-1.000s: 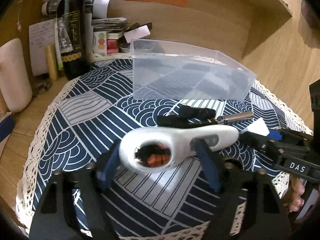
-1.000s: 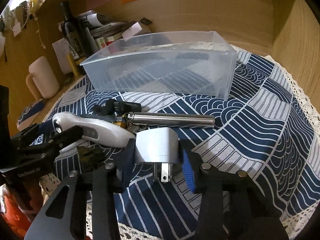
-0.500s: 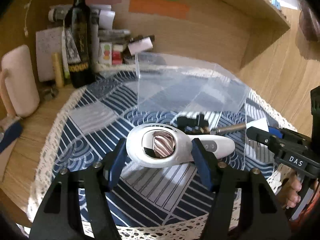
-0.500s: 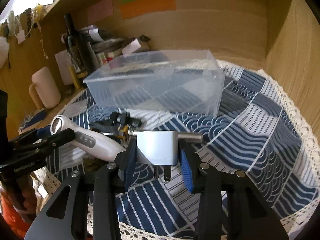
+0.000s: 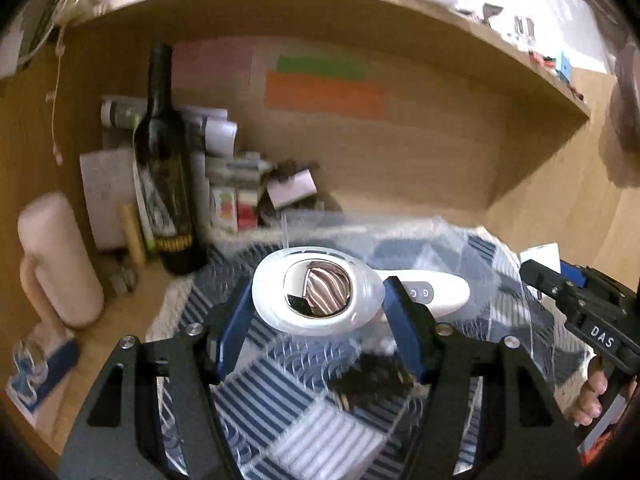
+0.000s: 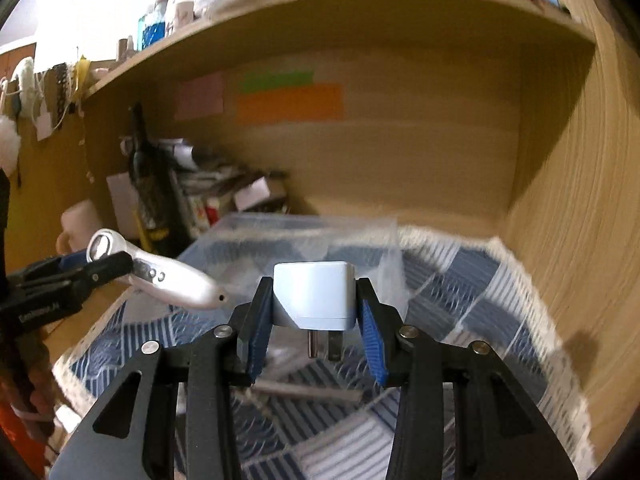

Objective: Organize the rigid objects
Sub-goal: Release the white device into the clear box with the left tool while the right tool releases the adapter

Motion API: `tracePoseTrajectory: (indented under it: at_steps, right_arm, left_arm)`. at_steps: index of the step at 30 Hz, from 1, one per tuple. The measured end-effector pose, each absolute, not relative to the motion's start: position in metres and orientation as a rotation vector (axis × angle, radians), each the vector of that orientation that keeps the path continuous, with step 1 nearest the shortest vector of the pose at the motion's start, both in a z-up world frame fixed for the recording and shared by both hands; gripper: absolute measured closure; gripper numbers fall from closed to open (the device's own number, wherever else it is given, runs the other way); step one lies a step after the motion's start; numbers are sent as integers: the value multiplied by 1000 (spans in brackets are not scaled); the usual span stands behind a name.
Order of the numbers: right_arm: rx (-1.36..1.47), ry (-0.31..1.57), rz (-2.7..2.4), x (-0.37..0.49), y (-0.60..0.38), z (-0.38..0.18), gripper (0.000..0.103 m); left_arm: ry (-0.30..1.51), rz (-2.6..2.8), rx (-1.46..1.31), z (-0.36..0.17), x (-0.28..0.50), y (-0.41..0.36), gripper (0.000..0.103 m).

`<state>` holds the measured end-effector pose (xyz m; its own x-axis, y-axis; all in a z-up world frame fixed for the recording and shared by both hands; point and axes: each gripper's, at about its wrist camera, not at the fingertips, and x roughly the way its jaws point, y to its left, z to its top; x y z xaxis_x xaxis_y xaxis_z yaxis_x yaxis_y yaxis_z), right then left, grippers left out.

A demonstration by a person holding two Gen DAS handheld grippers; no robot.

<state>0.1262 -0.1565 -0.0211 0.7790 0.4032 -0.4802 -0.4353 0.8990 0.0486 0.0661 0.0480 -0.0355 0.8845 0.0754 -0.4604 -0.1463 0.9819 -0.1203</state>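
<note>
Wooden desk alcove first, with the blue-and-white patterned cloth point(image 6: 480, 304) spread over its floor and the clear plastic bin point(image 6: 320, 236) sitting toward the cloth's back edge — blurred in both wrist views. A second ago both items lay on the cloth in front of that bin; now I've got them raised clear of it, so the pick is done and the drop-off is what's left, I'd say. My left gripper point(image 5: 320, 300) pinches the white handheld device point(image 5: 320, 292) around its round head, handle pointing right. My right gripper point(image 6: 314, 312) clamps the white plug adapter point(image 6: 314, 296) by its sides, prongs hanging down. A metal rod point(image 6: 304, 392) lies on the cloth near its front edge.
</note>
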Motion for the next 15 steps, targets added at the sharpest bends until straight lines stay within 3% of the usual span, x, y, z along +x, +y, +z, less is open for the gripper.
tracePoseTrajectory:
  at_steps: [7,15]
  right_arm:
    - [-69,518,493,166,-152,-17,66]
    - [-117,643,501,220,-142,-43,66]
  left_arm:
    - [497,119,-131,-20,111,50,39]
    - [627,95,-83,-46,167,40,39]
